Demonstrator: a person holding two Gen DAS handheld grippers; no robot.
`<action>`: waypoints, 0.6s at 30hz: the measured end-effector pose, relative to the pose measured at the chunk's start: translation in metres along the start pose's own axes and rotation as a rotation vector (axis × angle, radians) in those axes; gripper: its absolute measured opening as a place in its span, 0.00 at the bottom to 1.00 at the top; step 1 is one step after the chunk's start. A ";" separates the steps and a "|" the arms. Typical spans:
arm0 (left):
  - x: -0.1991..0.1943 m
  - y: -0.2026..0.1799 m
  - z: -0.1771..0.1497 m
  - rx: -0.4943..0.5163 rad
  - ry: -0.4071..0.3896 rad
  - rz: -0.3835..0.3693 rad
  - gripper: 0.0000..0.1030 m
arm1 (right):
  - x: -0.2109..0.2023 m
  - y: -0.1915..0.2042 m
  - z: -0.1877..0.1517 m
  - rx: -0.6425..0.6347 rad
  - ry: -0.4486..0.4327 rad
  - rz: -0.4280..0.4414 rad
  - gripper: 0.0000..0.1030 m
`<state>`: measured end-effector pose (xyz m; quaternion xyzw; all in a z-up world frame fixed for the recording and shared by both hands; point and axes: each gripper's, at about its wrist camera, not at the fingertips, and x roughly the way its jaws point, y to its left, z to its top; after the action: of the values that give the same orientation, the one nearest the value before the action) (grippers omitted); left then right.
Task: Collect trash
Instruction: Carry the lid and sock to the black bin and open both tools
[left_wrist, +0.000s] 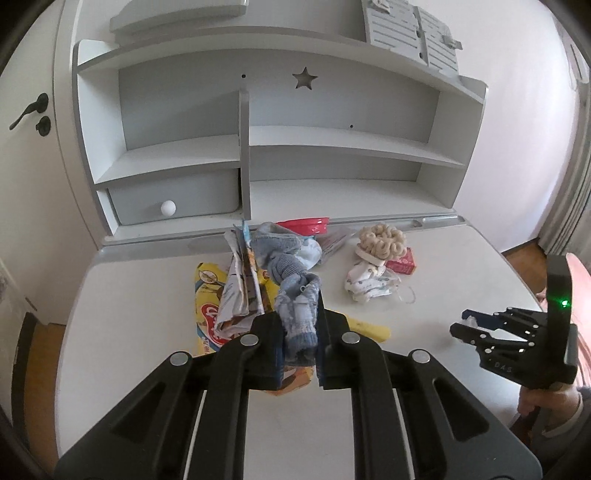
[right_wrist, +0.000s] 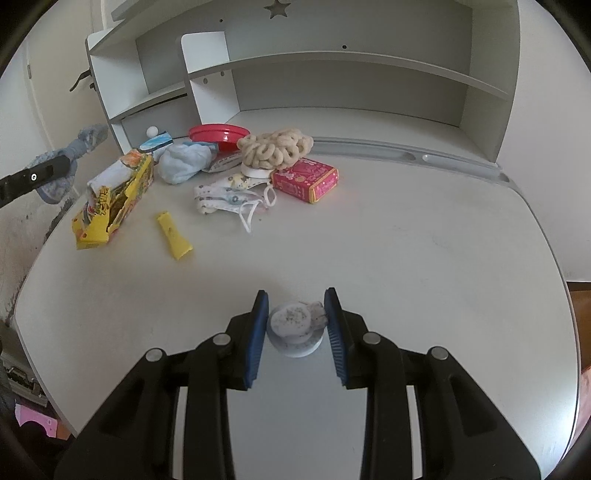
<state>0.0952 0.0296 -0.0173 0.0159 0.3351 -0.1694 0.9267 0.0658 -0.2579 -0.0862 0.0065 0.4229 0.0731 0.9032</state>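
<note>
Gripping a blue-grey sock (left_wrist: 297, 314), my left gripper (left_wrist: 299, 332) has its jaws clamped narrow on the fabric, lifted clear of the white desk (right_wrist: 369, 240). My right gripper (right_wrist: 297, 325) pinches a small crumpled white cup (right_wrist: 295, 326) at the near edge. Wrappers (right_wrist: 114, 195) lie far left.

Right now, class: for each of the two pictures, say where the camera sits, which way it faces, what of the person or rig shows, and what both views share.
Left wrist: on the left gripper, looking down at the desk and shelf; its fingers clamp a blue sock; the right gripper and a hand show.
Right wrist: on the right gripper, facing the desk; its fingers hold a small white lid; the left gripper's finger shows.
Shared: yellow wrapper, mask, pink box.
</note>
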 end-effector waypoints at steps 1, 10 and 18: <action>-0.001 -0.001 0.000 0.000 -0.001 -0.007 0.11 | -0.001 0.000 0.000 0.001 -0.001 -0.001 0.30; 0.000 -0.048 0.001 0.079 0.003 -0.091 0.11 | -0.019 -0.022 -0.006 0.061 -0.031 -0.011 0.30; 0.001 -0.168 0.002 0.270 0.007 -0.354 0.11 | -0.122 -0.088 -0.038 0.195 -0.159 -0.121 0.30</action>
<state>0.0425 -0.1294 -0.0028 0.0812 0.3102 -0.3727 0.8708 -0.0292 -0.3639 -0.0242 0.0744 0.3547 -0.0237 0.9317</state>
